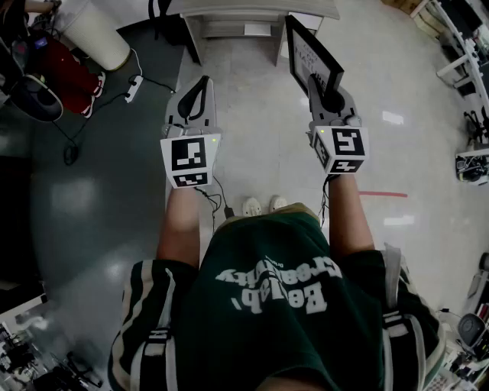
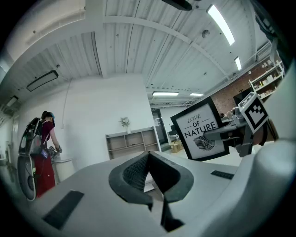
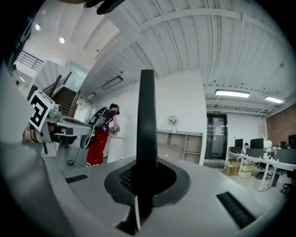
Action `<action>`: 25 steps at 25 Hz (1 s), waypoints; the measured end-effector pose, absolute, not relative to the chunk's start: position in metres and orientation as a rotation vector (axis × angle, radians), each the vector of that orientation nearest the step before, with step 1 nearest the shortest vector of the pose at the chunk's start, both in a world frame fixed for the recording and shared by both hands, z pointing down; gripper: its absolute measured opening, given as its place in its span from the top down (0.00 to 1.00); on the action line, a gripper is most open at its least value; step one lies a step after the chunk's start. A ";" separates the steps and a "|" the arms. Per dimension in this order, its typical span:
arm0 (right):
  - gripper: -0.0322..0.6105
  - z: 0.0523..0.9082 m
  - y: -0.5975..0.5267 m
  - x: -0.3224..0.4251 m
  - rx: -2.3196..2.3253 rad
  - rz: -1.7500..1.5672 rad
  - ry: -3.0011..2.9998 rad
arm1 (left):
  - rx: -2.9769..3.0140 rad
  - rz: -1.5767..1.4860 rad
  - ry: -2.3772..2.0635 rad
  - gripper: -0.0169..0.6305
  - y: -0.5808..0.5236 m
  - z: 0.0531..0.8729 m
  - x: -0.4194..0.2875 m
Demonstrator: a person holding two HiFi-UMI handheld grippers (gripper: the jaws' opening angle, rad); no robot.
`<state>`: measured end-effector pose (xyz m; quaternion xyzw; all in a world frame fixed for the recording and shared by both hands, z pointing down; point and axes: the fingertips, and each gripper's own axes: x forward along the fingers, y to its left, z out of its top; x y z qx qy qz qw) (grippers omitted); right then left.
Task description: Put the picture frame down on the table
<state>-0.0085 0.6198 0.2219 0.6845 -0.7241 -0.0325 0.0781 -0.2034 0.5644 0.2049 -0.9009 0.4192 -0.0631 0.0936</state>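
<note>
The black rectangular picture frame (image 1: 309, 52) with a white print of a leaf and the words "LOVE OF NATURE" (image 2: 201, 131) is held up in the air at the right gripper (image 1: 330, 101), above the pale grey floor (image 1: 252, 137). In the right gripper view the frame (image 3: 147, 120) is seen edge-on as a thin dark upright bar, clamped between the two jaws, which are pressed against its sides. The left gripper (image 1: 195, 98) is held level beside it, a little apart, with nothing in its grasp; in its own view the jaws are brought together, the tips touching (image 2: 149, 172). A pale surface (image 1: 252, 11) ahead of the grippers at the top of the head view may be the table, though too little of it is shown to be sure. White shoes (image 1: 261, 205) are seen on the floor below.
</note>
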 end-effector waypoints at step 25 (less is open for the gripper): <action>0.89 0.234 0.611 -0.039 2.039 -0.065 -2.245 | -2.745 -0.133 1.229 0.94 0.559 0.205 -0.222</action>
